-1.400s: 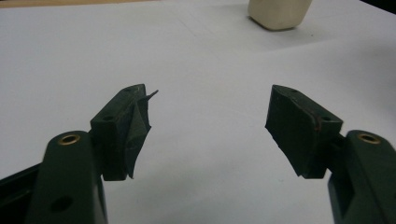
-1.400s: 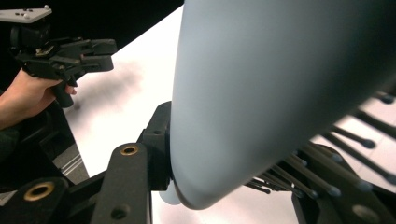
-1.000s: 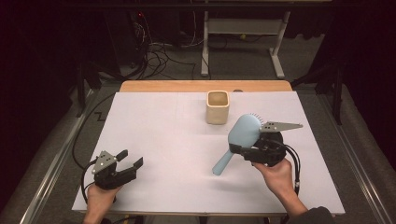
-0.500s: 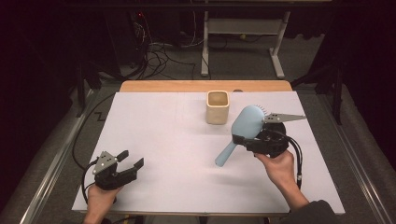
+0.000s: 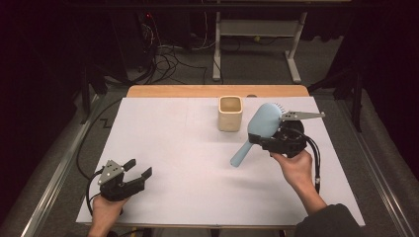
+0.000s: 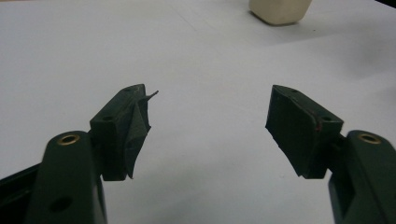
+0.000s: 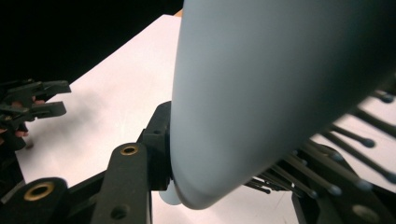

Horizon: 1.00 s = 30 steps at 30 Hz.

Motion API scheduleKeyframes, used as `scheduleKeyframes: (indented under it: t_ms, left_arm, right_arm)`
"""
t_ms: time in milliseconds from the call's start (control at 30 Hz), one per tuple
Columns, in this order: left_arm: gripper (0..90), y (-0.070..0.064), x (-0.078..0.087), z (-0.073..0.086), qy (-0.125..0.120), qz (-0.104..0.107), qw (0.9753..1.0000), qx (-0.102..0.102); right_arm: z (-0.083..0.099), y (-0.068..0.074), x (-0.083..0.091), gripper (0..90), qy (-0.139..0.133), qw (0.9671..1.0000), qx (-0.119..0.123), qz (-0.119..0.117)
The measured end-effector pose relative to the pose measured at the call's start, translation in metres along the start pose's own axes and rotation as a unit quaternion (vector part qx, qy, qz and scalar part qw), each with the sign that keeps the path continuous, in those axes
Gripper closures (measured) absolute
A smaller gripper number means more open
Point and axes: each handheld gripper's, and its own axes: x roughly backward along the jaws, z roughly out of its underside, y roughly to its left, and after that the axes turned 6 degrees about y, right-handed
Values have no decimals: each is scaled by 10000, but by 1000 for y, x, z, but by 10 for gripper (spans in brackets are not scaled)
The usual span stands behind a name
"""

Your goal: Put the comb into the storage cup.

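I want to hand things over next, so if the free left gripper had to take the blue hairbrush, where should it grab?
Probably the handle of the hairbrush: it juts free, down toward the person's left, slim enough for the open jaws of the left gripper. Come from that side; the right gripper clamps the head.

No readable text, label, brand, number or sign appears on anything here.
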Motion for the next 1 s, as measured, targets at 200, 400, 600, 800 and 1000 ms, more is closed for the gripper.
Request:
scheduleKeyframes:
  t_ms: [200,400,600,800,1000]
  left_arm:
    - [307,1,1,0,-28,-14,10000,36]
    - [307,1,1,0,-20,-21,10000,30]
    - [307,1,1,0,-14,-15,10000,45]
    - [308,0,0,0,29,11,10000,-4]
    - [307,1,0,1,24,12,10000,12]
  right_arm:
    - [-7,-7,3,551,-132,9999,-71,85]
    - [-12,-13,2,551,-144,9997,-106,190]
    - [-18,-17,-2,551,-77,9995,-133,272]
    - [-22,-19,-6,551,-44,9994,-138,325]
    - [-27,-19,-10,551,10,9992,-126,386]
